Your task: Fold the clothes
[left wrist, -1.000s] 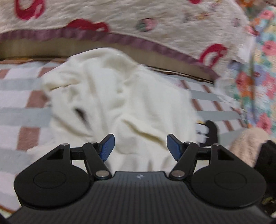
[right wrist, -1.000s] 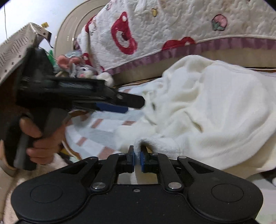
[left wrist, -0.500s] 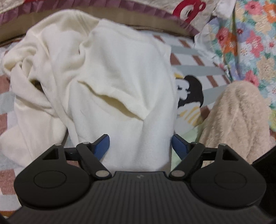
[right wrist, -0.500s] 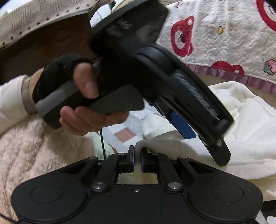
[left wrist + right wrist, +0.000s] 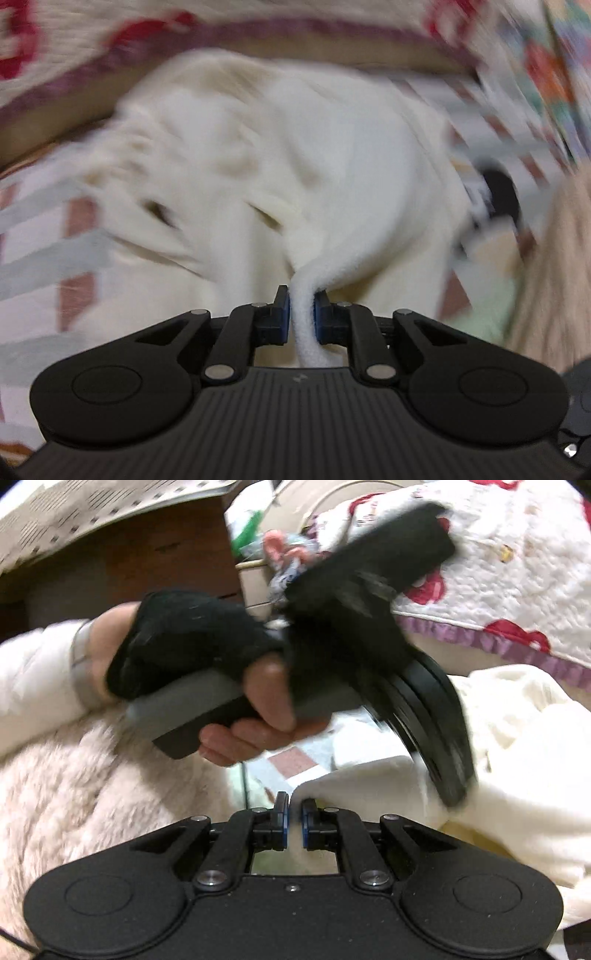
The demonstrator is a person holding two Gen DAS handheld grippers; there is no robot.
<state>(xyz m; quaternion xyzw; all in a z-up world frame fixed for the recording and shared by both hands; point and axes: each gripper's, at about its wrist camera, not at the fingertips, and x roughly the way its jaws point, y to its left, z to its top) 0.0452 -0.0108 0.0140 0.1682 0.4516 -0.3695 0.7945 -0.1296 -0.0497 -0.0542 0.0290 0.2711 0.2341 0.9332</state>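
1. Left wrist view: left gripper (image 5: 302,308) pinches a cream garment (image 5: 295,155) bunched ahead of it.
2. Right gripper (image 5: 294,821) clamps another edge (image 5: 354,775); I'd draw both apart evenly.

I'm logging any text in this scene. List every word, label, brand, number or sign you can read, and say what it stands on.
No readable text in either view.
Small pale emblem on the ribbed black body of the left tongs: a mark, not letters.
Red shapes on the white quilted blanket: pictures, not writing.
Print on the striped bed sheet: too blurred to read.
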